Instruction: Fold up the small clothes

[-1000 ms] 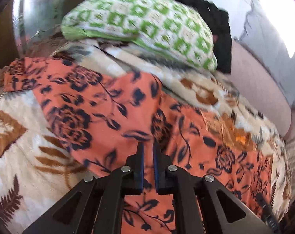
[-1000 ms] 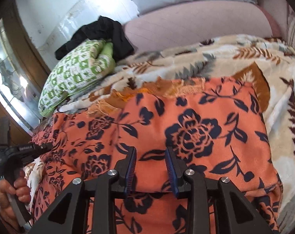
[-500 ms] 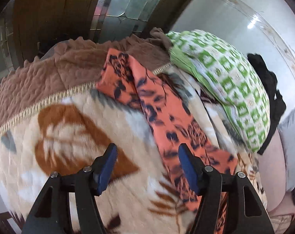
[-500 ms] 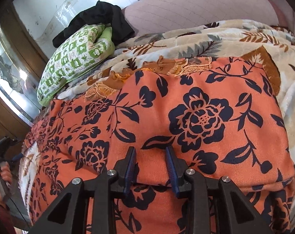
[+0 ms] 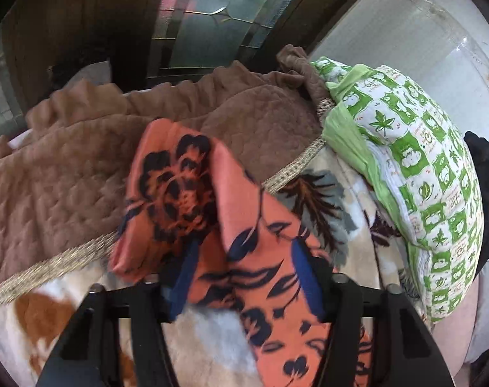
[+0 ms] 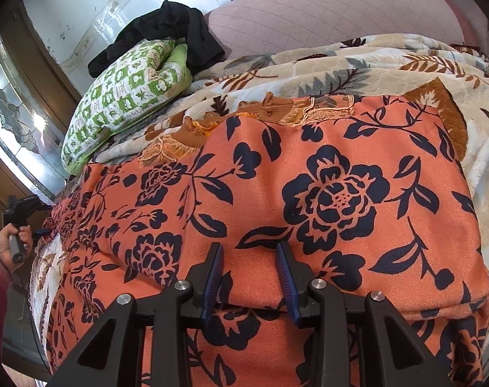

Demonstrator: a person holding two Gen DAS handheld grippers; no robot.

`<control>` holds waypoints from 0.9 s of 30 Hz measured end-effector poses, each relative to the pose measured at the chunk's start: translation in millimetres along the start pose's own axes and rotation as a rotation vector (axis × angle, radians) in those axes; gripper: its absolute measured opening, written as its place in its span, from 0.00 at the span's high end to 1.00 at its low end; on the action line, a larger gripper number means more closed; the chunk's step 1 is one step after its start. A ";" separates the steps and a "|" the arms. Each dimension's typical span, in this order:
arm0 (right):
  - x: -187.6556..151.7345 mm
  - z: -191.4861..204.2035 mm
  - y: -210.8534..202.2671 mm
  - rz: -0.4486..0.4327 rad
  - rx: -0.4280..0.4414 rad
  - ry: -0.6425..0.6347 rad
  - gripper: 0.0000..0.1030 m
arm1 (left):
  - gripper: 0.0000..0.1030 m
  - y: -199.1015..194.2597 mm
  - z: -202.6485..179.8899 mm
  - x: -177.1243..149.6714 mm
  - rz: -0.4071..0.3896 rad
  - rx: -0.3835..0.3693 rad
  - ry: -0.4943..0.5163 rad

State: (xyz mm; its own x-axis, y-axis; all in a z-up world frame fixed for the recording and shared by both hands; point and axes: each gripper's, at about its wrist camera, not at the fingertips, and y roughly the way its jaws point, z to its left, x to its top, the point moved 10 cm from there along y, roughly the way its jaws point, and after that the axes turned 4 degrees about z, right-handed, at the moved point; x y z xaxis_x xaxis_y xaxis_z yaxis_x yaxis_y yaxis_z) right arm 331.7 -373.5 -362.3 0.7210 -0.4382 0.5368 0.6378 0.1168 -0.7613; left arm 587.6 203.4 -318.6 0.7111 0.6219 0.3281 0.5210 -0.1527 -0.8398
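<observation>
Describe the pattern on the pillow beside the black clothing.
Green-and-white checks with leaf motifs on the pillow; clearest in the left wrist view.

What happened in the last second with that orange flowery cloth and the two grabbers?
The left gripper let go of the orange floral garment, opened, swung to its far end and now straddles a raised fold there. The right gripper stayed open over the cloth, creeping slightly forward. The green pillow hasn't moved.

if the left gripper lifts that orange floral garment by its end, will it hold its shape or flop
Probably flop: the orange floral garment already bunches between the open left gripper. It drapes over the blanket, so likely light and limp. The knit looks grippy, not slippery.
</observation>
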 end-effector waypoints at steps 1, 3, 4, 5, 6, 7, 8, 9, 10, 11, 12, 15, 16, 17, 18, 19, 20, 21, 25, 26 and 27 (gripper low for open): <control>0.1 1.5 0.3 -0.001 0.007 -0.005 0.57 | 0.53 3.5 -1.2 3.4 0.006 0.002 0.011; 0.0 4.6 1.1 -0.001 0.010 -0.021 0.52 | 0.66 14.4 -2.7 7.3 0.020 0.014 0.043; -0.3 6.1 1.5 -0.002 0.007 -0.030 0.49 | 0.76 18.6 -4.0 8.3 0.023 0.008 0.052; -0.3 7.4 1.8 -0.002 0.004 -0.037 0.47 | 0.80 21.1 -4.6 8.5 0.022 0.000 0.060; -0.2 8.4 2.2 -0.003 0.003 -0.042 0.46 | 0.87 22.8 -4.5 8.7 0.018 0.007 0.069; -0.4 9.1 2.3 -0.003 0.002 -0.044 0.45 | 0.93 23.2 -3.4 8.6 0.013 0.017 0.079; -0.3 9.2 2.5 -0.003 0.001 -0.045 0.45 | 0.93 22.4 -3.2 8.6 0.006 0.012 0.084; -0.2 9.1 2.5 -0.003 0.002 -0.045 0.45 | 0.95 20.7 -2.8 8.3 0.000 0.007 0.085; -0.2 8.9 2.3 -0.005 0.005 -0.043 0.45 | 0.95 16.1 -3.6 8.4 -0.011 -0.001 0.088; 0.1 8.6 1.9 -0.006 0.009 -0.039 0.45 | 0.96 10.0 -6.1 8.5 -0.028 -0.011 0.095; 0.3 8.2 1.6 -0.008 0.013 -0.035 0.45 | 0.96 1.8 -9.0 7.0 -0.041 -0.014 0.107; 2.5 6.9 -1.4 -0.018 0.039 -0.009 0.45 | 0.96 -28.7 -31.4 2.5 -0.081 -0.021 0.188; 3.6 6.1 -3.0 -0.022 0.053 0.008 0.45 | 0.96 -41.7 -44.9 -1.0 -0.091 -0.039 0.221; 4.9 4.5 -4.7 -0.024 0.066 0.030 0.45 | 0.96 -51.7 -56.4 -4.1 -0.099 -0.053 0.249; 6.5 1.4 -6.7 -0.025 0.077 0.058 0.45 | 0.96 -66.1 -73.2 -10.0 -0.111 -0.071 0.291; 8.5 -0.6 -9.1 -0.028 0.081 0.081 0.45 | 0.96 -81.1 -92.1 -18.4 -0.122 -0.089 0.341; 11.7 -5.2 -12.8 -0.040 0.079 0.103 0.45 | 0.96 -94.9 -110.8 -29.0 -0.128 -0.103 0.391; 15.4 -10.3 -17.5 -0.058 0.073 0.125 0.45 | 0.96 -106.8 -127.9 -40.4 -0.132 -0.114 0.437; 29.8 -33.3 -41.0 -0.128 0.087 0.238 0.45 | 0.96 -154.7 -206.1 -109.3 -0.136 -0.178 0.650; 33.9 -39.7 -47.3 -0.145 0.096 0.269 0.45 | 0.96 -164.0 -225.7 -132.2 -0.129 -0.189 0.708; 38.1 -46.3 -54.3 -0.163 0.104 0.297 0.45 | 0.96 -172.4 -244.8 -157.9 -0.122 -0.201 0.768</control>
State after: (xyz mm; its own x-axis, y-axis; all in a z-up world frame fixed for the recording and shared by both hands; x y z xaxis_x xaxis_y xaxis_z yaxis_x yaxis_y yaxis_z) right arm 312.0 -437.9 -317.4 0.5072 -0.6966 0.5074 0.7731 0.1076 -0.6251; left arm 501.1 -56.5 -119.7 0.7315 -0.0479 0.6801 0.6394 -0.2981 -0.7088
